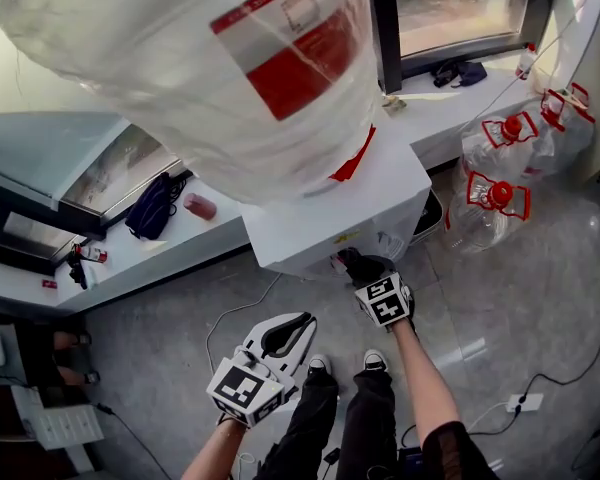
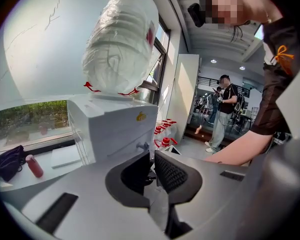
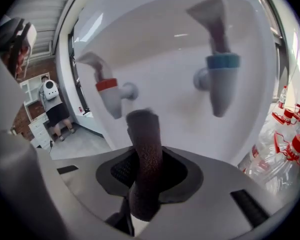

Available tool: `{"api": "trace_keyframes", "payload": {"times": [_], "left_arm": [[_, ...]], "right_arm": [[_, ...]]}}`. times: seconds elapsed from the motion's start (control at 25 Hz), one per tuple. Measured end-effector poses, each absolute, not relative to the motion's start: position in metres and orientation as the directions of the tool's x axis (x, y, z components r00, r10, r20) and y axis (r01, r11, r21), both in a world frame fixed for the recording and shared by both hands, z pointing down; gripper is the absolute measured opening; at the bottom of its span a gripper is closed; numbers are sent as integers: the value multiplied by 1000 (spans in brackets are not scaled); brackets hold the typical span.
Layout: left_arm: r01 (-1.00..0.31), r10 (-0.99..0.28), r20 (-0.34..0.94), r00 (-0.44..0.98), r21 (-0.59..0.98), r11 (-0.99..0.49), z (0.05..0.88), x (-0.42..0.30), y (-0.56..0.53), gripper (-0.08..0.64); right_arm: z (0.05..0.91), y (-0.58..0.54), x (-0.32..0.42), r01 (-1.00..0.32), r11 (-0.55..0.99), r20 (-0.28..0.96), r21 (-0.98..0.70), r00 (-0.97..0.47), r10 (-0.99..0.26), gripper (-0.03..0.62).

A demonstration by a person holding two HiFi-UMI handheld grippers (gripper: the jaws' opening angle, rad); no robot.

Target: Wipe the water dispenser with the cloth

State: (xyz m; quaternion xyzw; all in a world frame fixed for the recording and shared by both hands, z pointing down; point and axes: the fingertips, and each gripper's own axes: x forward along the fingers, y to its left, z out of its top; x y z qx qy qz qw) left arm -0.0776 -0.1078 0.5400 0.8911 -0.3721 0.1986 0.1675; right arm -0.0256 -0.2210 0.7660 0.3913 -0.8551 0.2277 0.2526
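White box-shaped water dispenser [image 1: 390, 193] stands on the grey floor against the white window ledge [image 1: 160, 253], right in front of the person. An inverted water bottle wrapped in clear plastic [image 1: 210, 58] sits on top.

Right gripper [image 3: 146, 171]: jaws clamped on a dark brown rolled cloth [image 3: 144, 134]. The cloth's free end sticks up past the tips, close to the front panel between the red-capped tap [image 3: 110, 91] and the blue-capped tap [image 3: 221, 79]. Can't tell if it touches the panel yet.

Left gripper [image 1: 290, 333]: low, back from the dispenser, jaws nearly together with nothing between them.

Handling, my read:
- Cloth is soft, light and limp. The short stub beyond the jaws looks about right; a longer one would flop and smear rather than wipe.
- Dispenser shell is rigid, smooth plastic, so the cloth should slide easily.
- With the big bottle on top it's likely top-heavy. Keep pressure moderate and push toward the ledge, not sideways.
- The taps stick out and look like the weak points. Wipe around them and don't lever on them.
- No need to grip the dispenser. If it rocks, brace the left gripper flat on the side wall, never on the bottle or its loose wrap.
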Motion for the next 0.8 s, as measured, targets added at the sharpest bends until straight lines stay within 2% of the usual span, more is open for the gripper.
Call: {"api": "trace_keyframes", "payload": {"times": [0.44, 0.68, 0.8], "left_arm": [[-700, -557, 500, 663, 152, -697, 546, -55, -116, 43], [-690, -540, 513, 667, 153, -707, 551, -48, -116, 43], [-689, -539, 515, 666, 150, -709, 552, -47, -114, 43]], "right_arm": [[763, -273, 95, -912, 389, 612, -134, -384, -691, 110], [768, -262, 124, -909, 405, 634, -97, -370, -679, 111], [771, -250, 125, -918, 369, 631, -142, -371, -681, 110]]}}
